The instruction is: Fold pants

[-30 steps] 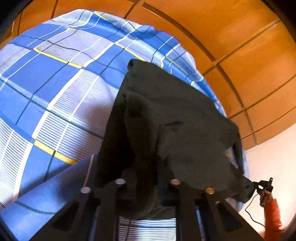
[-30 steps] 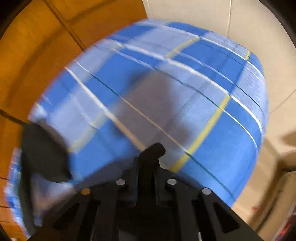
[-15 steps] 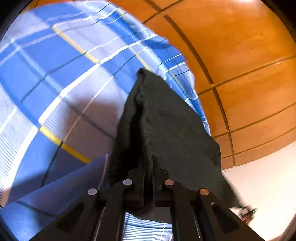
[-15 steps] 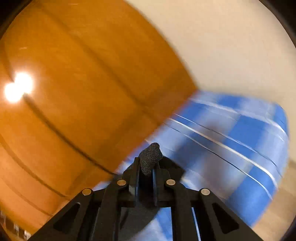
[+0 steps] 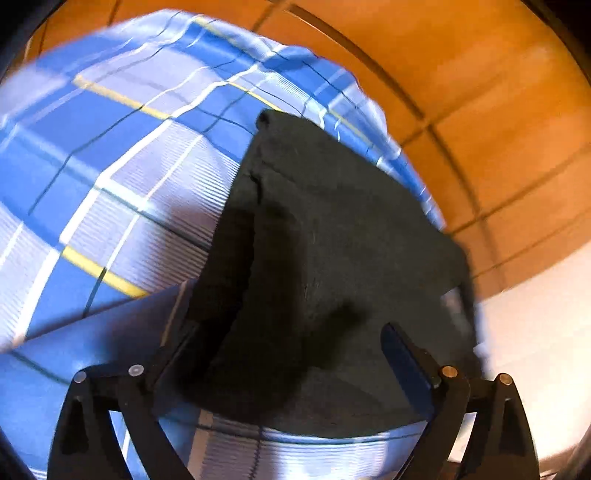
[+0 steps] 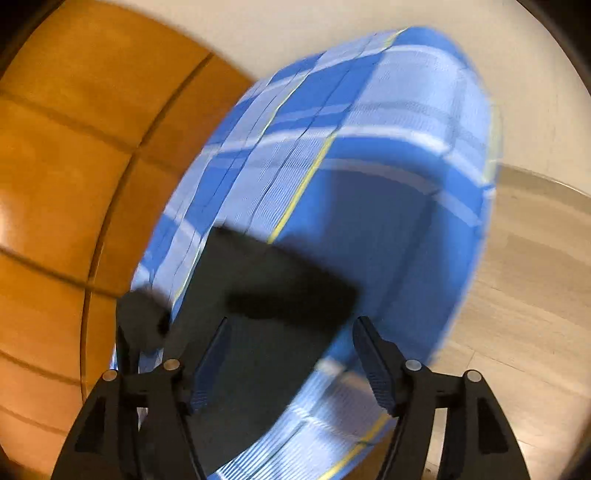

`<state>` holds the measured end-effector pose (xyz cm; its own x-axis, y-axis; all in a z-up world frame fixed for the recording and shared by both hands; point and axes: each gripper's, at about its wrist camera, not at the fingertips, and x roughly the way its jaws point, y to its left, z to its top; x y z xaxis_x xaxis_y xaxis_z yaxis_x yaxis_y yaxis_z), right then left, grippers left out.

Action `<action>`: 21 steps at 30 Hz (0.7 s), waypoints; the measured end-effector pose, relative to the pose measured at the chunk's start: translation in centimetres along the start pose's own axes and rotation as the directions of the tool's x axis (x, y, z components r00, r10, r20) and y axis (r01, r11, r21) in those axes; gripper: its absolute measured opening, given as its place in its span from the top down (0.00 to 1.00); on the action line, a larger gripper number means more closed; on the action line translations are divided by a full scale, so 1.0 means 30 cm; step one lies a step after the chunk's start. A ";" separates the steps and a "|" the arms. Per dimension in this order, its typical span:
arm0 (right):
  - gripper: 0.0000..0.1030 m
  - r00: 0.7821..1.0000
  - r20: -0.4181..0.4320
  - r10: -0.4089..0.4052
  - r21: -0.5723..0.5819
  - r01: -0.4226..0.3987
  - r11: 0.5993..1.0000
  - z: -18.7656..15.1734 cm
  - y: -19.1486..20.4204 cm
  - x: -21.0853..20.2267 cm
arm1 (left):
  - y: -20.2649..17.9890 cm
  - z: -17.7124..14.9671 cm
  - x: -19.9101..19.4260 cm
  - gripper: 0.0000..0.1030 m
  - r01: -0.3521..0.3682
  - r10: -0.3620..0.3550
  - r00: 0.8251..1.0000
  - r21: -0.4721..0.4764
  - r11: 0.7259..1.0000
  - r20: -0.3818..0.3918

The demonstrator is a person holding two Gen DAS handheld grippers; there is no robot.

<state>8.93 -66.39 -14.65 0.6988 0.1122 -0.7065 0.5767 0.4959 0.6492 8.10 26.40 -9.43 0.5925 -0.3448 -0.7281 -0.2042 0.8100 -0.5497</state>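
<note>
The black pants (image 5: pixel 332 236) lie folded in a flat block on the blue plaid bed sheet (image 5: pixel 110 155). My left gripper (image 5: pixel 288 347) is open, its fingers spread wide over the near edge of the pants, holding nothing. In the right wrist view the pants (image 6: pixel 273 295) show as a dark blurred slab on the sheet (image 6: pixel 388 155). My right gripper (image 6: pixel 291 343) is open just above them, empty.
An orange wood-panel headboard or wall (image 5: pixel 480 92) runs behind the bed, also in the right wrist view (image 6: pixel 74 147). A pale wall (image 6: pixel 295 33) and light floor (image 6: pixel 517 277) lie past the bed's edge.
Both grippers were shut on the black fabric and have opened, letting the pants go onto the bed. The right gripper swung back down toward the pants.
</note>
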 end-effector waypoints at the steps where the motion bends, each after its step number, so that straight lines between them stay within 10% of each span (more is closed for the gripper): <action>1: 0.31 0.999 0.018 -0.036 -0.008 0.037 0.999 -0.005 0.020 0.013 | -0.019 -0.001 0.015 0.09 -0.035 0.036 0.999 0.032 0.999 -0.004; 2: 0.30 0.997 0.042 -0.062 -0.016 0.062 0.998 -0.008 0.035 0.011 | -0.038 0.000 0.020 0.25 -0.096 0.095 0.995 0.064 0.993 0.011; 3: 0.37 0.996 0.064 -0.063 -0.027 0.065 0.998 -0.005 0.060 0.013 | -0.043 0.001 0.017 0.68 -0.144 0.142 0.989 0.080 0.986 0.032; 4: 0.81 0.997 0.062 -0.036 -0.043 0.039 0.998 -0.008 0.085 0.004 | -0.044 0.007 0.020 0.83 -0.148 0.146 0.989 0.084 0.985 0.023; 5: 0.88 0.999 0.044 -0.021 -0.052 0.023 0.998 0.004 0.110 0.018 | -0.033 0.016 0.028 0.91 -0.112 0.112 0.994 0.049 0.993 -0.014; 11: 0.90 0.992 0.086 0.090 -0.157 -0.075 0.985 0.092 0.387 -0.118 | -0.034 0.142 -0.125 0.94 0.095 -0.092 0.995 -0.080 0.992 0.049; 16: 0.92 0.931 0.175 0.320 -0.260 -0.270 0.927 0.147 0.566 -0.352 | -0.050 0.206 -0.233 0.96 0.159 -0.149 0.983 -0.084 0.984 0.110; 21: 0.92 0.977 0.119 0.175 -0.168 -0.154 0.974 0.123 0.333 -0.310 | 0.083 0.095 -0.156 0.96 0.101 -0.100 0.995 -0.152 0.983 0.012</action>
<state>9.75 -65.65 -0.54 0.8344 0.0937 -0.5431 0.3831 0.6099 0.6938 7.05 31.38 -6.22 0.6189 -0.4186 -0.6646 -0.2594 0.6897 -0.6760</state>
